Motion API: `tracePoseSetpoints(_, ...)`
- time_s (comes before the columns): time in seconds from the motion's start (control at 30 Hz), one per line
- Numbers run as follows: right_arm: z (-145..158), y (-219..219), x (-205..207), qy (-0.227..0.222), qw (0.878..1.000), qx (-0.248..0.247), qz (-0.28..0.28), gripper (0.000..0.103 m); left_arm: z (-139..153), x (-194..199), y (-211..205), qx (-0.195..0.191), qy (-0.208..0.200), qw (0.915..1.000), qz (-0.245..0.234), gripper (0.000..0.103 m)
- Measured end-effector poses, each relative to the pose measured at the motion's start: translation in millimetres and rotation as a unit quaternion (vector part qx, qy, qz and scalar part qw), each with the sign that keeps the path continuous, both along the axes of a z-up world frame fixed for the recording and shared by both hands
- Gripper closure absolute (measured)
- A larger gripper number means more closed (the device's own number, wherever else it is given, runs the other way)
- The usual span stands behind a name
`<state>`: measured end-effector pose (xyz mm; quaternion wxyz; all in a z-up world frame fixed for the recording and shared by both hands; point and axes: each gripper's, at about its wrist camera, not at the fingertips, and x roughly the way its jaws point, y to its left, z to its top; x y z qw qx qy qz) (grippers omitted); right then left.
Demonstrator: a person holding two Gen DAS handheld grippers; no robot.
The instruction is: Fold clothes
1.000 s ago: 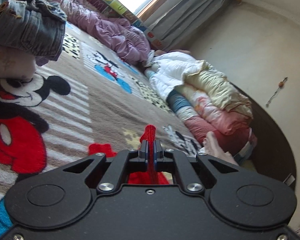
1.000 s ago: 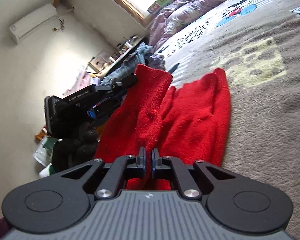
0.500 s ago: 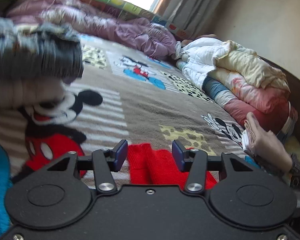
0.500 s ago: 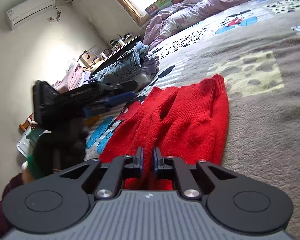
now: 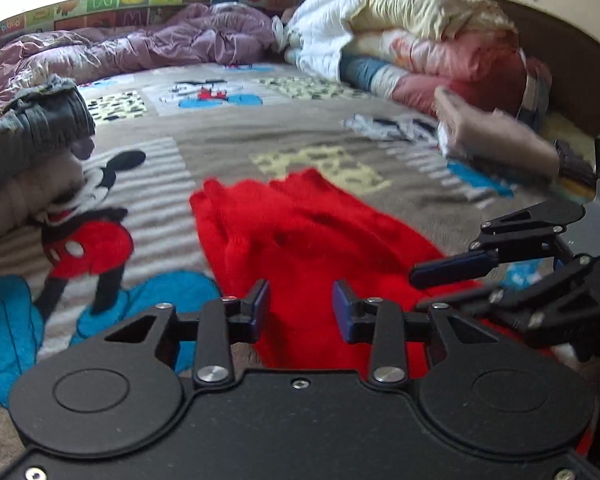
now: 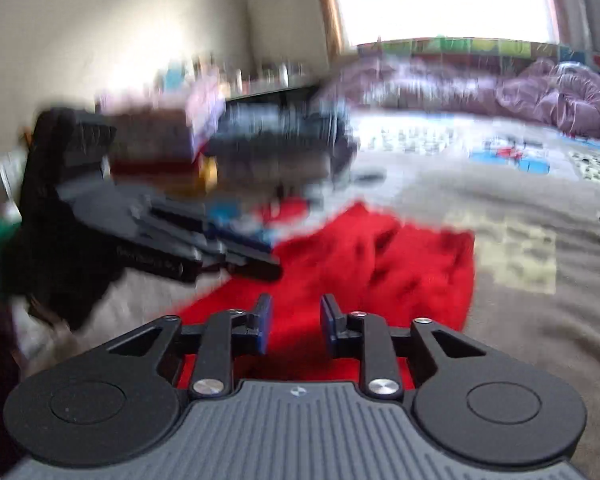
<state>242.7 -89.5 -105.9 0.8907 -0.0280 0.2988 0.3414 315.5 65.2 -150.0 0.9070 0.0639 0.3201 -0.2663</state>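
Observation:
A red knit sweater [image 5: 300, 232] lies flat on the cartoon-print blanket [image 5: 228, 128]. My left gripper [image 5: 300, 312] hovers over its near edge. Its jaws are closing, but the pads stand apart with nothing pinched between them. My right gripper [image 6: 296, 324] hangs over the sweater [image 6: 380, 264] from the other side, its jaws opening and free of the cloth. The left wrist view shows the right gripper [image 5: 444, 280] at the sweater's right edge. The right wrist view, which is blurred, shows the left gripper [image 6: 252, 256] at the sweater's left edge.
A stack of folded jeans and clothes [image 5: 32, 132] sits on the bed at the left. A purple quilt [image 5: 160, 48] runs along the far side, with piled quilts [image 5: 420, 52] at the far right. A folded beige garment [image 5: 496, 136] lies to the right.
Both grippers let go of the red sleeve they pinched a second ago, left first, then right. The sleeve now lies on the sweater. Both hands rolled level and drew back.

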Motion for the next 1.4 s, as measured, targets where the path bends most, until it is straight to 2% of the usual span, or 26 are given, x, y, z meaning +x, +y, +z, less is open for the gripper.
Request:
tracePoseSetpoints(0.07, -4, -1, 2, 0.011, 1.0, 0.008, -0.006, 0.069, -8, 3, 1, -0.011, -0.005, 0.9999, 0.004, 0.069)
tracePoseSetpoints(0.23, 1, -1, -3, 0.004, 1.0, 0.001, -0.015, 0.069, 20, -13, 18, -0.033, -0.036, 0.9987, 0.012, 0.069)
tracePoseSetpoints(0.37, 10, -2, -15, -0.025, 1.0, 0.013, -0.008, 0.069, 42, -56, 23, -0.037, -0.051, 0.998, -0.004, 0.069)
tracePoseSetpoints(0.47, 16, 3, -21, -0.044, 0.999, 0.015, 0.014, 0.069, 47, -93, 11, -0.024, -0.053, 0.9978, -0.033, 0.069)
tracePoseSetpoints(0.57, 7, 10, -17, -0.018, 1.0, -0.005, 0.016, 0.069, 31, -114, -9, 0.004, -0.023, 0.9982, -0.056, 0.069)
tracePoseSetpoints(0.63, -2, 11, -16, -0.003, 1.0, -0.019, 0.009, 0.065, 3, -115, -18, 0.042, 0.008, 0.9979, -0.048, 0.069)
tracePoseSetpoints(0.7, -4, 12, -18, -0.002, 1.0, -0.02, 0.005, 0.064, -5, -118, -15, 0.02, 0.01, 0.9992, -0.032, 0.069)
tracePoseSetpoints(0.8, -7, 9, -22, -0.001, 1.0, -0.019, -0.001, 0.064, 15, -134, -7, -0.012, -0.011, 0.9997, -0.017, 0.07)
tracePoseSetpoints(0.83, -7, 8, -22, 0.001, 1.0, -0.015, -0.005, 0.064, 17, -137, -5, -0.021, -0.007, 0.9997, -0.005, 0.07)
tracePoseSetpoints(0.9, -8, 7, -24, 0.001, 1.0, -0.011, -0.01, 0.064, 0, -138, -9, -0.008, 0.023, 0.9997, 0.0, 0.07)
tracePoseSetpoints(0.97, -8, 6, -26, -0.003, 1.0, -0.008, -0.014, 0.064, -11, -142, -16, 0.015, 0.009, 0.9998, -0.005, 0.069)
tracePoseSetpoints(1.03, -2, 2, -39, -0.028, 0.999, -0.004, -0.024, 0.064, 0, -142, -12, -0.001, 0.012, 0.9998, 0.015, 0.069)
tracePoseSetpoints(1.13, 12, -7, -72, -0.084, 0.996, -0.01, -0.027, 0.064, 13, -161, -1, -0.026, -0.036, 0.998, 0.045, 0.052)
tracePoseSetpoints(1.27, 17, -36, -106, -0.114, 0.991, -0.003, -0.064, 0.064, 22, -181, 8, -0.014, -0.083, 0.9948, 0.057, 0.049)
tracePoseSetpoints(1.33, 19, -53, -123, -0.126, 0.989, -0.008, -0.083, 0.063, 24, -188, 13, -0.013, -0.108, 0.9929, 0.048, 0.042)
tracePoseSetpoints(1.4, 19, -67, -143, -0.141, 0.985, -0.025, -0.096, 0.061, 24, -194, 16, 0.002, -0.127, 0.9913, 0.033, 0.04)
